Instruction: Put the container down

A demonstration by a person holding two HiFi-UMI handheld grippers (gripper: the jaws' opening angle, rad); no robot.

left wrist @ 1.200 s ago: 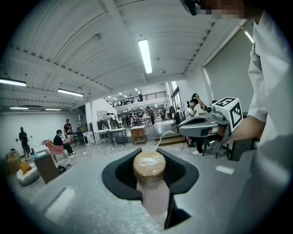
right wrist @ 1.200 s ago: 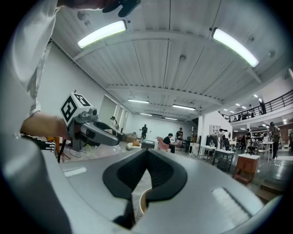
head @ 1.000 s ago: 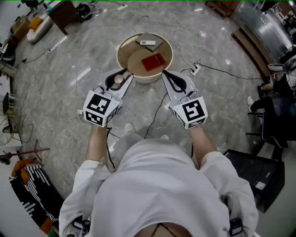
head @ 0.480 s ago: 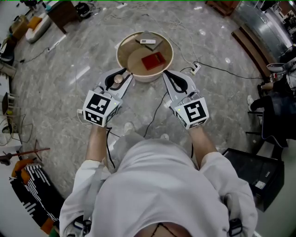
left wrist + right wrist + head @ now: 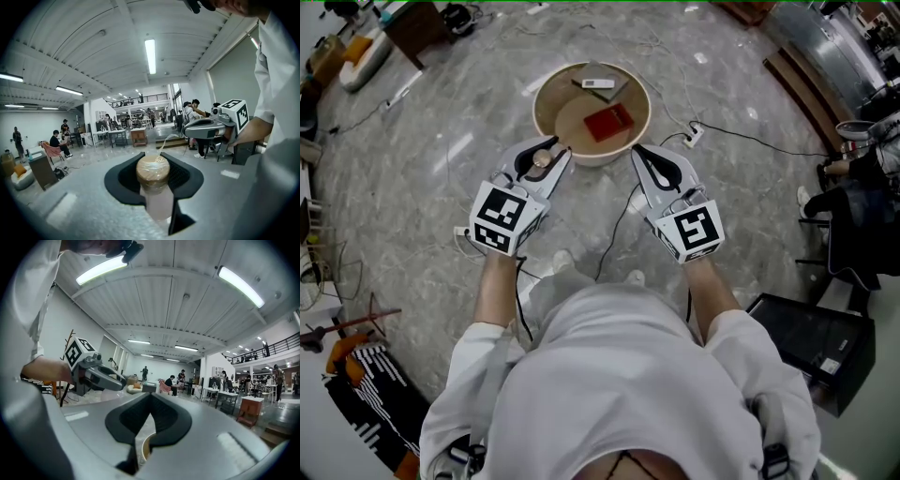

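My left gripper (image 5: 549, 157) is shut on a small container (image 5: 541, 160) and holds it in the air just short of the near rim of the round table (image 5: 546, 94). In the left gripper view the container (image 5: 153, 171) has a tan film-wrapped lid and a pale pinkish body, pinched between the black pads of that gripper (image 5: 154, 157). My right gripper (image 5: 637, 152) hovers level with it at the table's near right rim, shut with nothing in it. In the right gripper view its pads (image 5: 161, 423) meet along their length.
On the wooden tabletop lie a red flat box (image 5: 608, 123), a white remote-like bar (image 5: 599, 84) and a grey card. Cables and a power strip (image 5: 691, 139) run over the marble floor. A black case (image 5: 811, 347) stands at right, near a seated person (image 5: 862, 187).
Both grippers stay almost where they were, the container still held. Only the head camera's view has shifted a little.
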